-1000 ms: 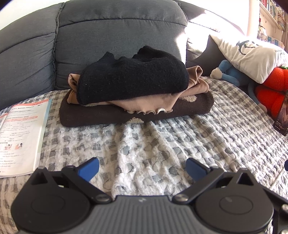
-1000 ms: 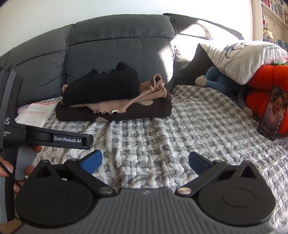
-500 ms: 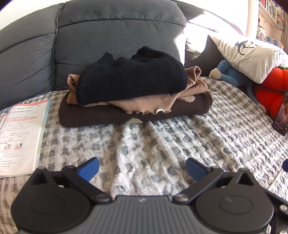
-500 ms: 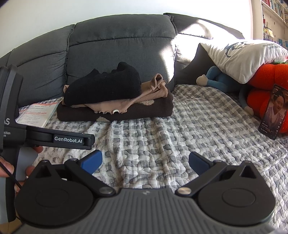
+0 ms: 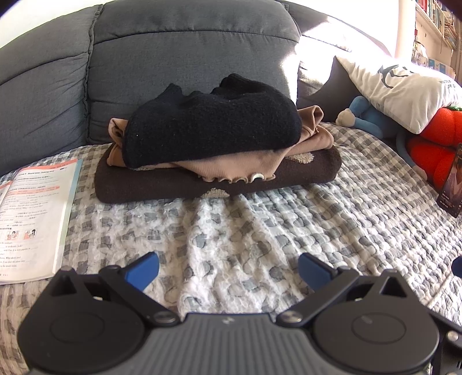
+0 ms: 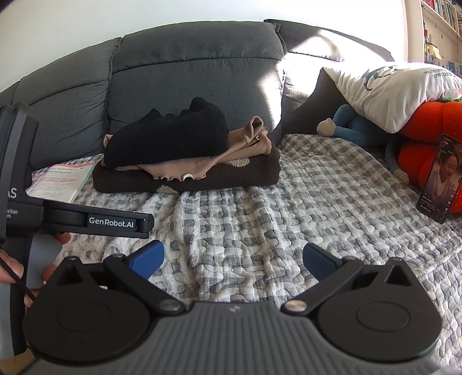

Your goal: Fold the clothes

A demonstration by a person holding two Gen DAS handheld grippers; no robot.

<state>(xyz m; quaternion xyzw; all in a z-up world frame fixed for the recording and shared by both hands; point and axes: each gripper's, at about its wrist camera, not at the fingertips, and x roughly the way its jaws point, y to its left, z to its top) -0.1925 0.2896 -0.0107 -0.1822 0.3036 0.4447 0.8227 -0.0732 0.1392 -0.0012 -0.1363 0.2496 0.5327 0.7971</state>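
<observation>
**Both grippers held open over the checked cover, folded stack at the sofa back**

The left gripper (image 5: pixel 228 269) is being held low over the grey-and-white checked blanket (image 5: pixel 288 219), its blue-tipped fingers (image 5: pixel 143 269) spread wide with nothing between them and nothing being touched. The right gripper (image 6: pixel 232 259) is being held the same way, released and empty above the same crinkled cover. In the right wrist view the left unit's black body, marked GenRobot.AI, is being seen at the left edge, with a person's hand (image 6: pixel 17 268) wrapped around its handle.

Ahead of both grippers a broad stretch of blanket is lying bare, rumpled into shallow ridges. Beyond it the stack of folded clothes (image 5: pixel 213 161) is resting against the dark grey sofa backrest (image 5: pixel 187 52): a dark brown garment (image 5: pixel 161 184) at the bottom, a tan ribbed garment (image 5: pixel 239 167) with a frilled hem over it, and a black knit garment (image 5: pixel 210 127) on top, its upper edge lumpy.

Just left of the stack an open textbook (image 5: pixel 31 210) is lying flat on the cover. To the right, well apart from the stack, a white pillow (image 5: pixel 404 89) is leaning over a blue plush toy (image 5: pixel 363 115) and a red plush cushion (image 5: pixel 436 144), and a phone (image 6: pixel 440 178) is standing propped against the red cushion with its screen lit. Bookshelves (image 6: pixel 439 26) are being glimpsed at the top right, and strong sunlight is falling across the sofa's right side.
</observation>
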